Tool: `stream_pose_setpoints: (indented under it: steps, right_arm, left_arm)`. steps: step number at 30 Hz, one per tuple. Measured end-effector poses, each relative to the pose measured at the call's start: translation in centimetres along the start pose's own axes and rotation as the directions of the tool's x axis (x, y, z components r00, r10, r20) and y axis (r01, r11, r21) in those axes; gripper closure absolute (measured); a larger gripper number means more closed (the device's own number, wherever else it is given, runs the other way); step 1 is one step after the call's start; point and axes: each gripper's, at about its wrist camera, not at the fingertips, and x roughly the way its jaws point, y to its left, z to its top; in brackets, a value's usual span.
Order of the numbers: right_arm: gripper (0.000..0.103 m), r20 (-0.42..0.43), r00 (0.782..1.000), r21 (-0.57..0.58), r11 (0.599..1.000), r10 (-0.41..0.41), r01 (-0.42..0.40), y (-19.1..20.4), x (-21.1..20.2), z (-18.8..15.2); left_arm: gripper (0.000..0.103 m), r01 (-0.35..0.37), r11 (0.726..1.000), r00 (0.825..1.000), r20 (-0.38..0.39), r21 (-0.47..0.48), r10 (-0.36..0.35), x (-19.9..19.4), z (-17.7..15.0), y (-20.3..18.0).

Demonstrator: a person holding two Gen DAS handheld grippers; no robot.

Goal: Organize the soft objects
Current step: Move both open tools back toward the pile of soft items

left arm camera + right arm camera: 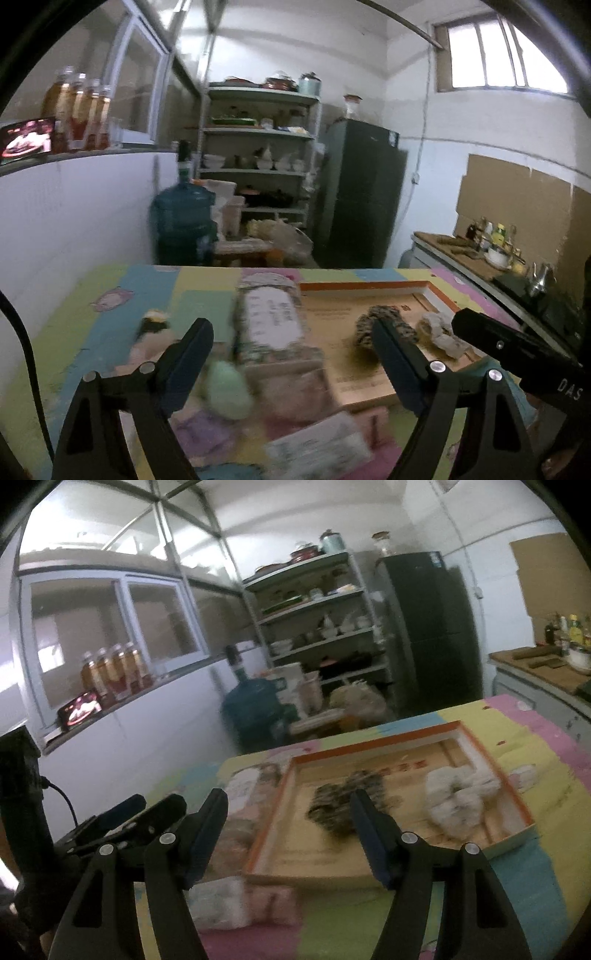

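Both hand-held grippers (291, 332) (288, 805) agape, empty.

I see a table under a pastel patchwork mat (535, 775). On it at frame centre lies an orange-rimmed shallow box (369, 740), tissue packs (240, 904) at lower left.
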Motion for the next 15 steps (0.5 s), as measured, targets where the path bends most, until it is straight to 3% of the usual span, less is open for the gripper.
stream_pose_setpoints:
  steps: [15]
  right_arm:
    - [0.033,-0.094,0.992,-0.102,0.99,0.088,-0.097,7.2,3.2,-2.7]
  left_arm:
    - [0.015,-0.135,0.987,0.991,-0.007,-0.089,0.134,-4.2,-2.3,10.0]
